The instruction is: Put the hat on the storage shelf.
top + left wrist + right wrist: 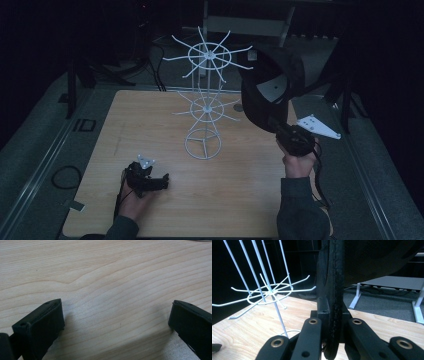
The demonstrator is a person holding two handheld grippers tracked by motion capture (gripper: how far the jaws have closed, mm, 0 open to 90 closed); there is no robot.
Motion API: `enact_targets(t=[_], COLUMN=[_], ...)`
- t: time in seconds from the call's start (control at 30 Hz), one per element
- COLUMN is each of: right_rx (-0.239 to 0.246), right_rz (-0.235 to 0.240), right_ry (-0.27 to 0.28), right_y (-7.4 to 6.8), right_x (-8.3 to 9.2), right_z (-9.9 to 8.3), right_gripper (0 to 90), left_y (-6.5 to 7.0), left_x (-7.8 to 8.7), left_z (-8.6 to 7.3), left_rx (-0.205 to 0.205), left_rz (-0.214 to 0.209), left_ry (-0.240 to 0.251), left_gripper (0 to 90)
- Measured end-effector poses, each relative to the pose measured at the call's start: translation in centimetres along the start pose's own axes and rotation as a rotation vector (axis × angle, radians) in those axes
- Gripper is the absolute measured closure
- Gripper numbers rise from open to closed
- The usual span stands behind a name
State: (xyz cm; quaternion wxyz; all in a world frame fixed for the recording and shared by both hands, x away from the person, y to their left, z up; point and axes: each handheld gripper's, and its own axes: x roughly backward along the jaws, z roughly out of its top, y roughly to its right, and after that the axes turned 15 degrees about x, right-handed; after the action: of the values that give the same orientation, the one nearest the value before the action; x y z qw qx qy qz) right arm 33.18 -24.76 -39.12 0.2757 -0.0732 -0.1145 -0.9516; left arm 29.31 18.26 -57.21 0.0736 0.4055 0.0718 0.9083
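Black jaws of the right gripper (332, 322) are clamping the rim of a dark cap (372, 260), pinching its stitched edge between them; in the right gripper view that edge is running straight up from the grip.

Landmark: white wire rack (205, 100), standing mid-bench on its ring foot, two tiers of spokes radiating from a central post.

- Cap (267, 87) is hanging in the air just to the right of the rack, level with the gap between upper and lower tier, its open underside facing the rack. Cap looks apart from the wires, close to the right-hand spoke tips.
- Right gripper (295, 137) is sitting below and to the right of the cap, so the cap lies up and toward the rack from that hand.
- Left gripper (150, 181) is resting low over the bench (240, 200), in front and to the left of the rack foot; its jaws are standing wide apart with nothing but wood grain between them.

Judgement: the right hand is the nearer one; the coming move is likely turning on carrying the cap leftward onto a spoke tip.
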Motion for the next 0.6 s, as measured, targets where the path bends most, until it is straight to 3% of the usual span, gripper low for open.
enact_targets(t=[0.6], right_rx=[0.029], right_rz=[-0.022], right_ry=[0.011], right_y=[-0.37], right_x=[0.09], right_z=[0.41], right_gripper=[86.7], left_y=[0.0], left_x=[0.0], left_z=[0.0], left_rx=[0.0], left_rz=[0.0], left_ry=[0.0], left_gripper=[0.1])
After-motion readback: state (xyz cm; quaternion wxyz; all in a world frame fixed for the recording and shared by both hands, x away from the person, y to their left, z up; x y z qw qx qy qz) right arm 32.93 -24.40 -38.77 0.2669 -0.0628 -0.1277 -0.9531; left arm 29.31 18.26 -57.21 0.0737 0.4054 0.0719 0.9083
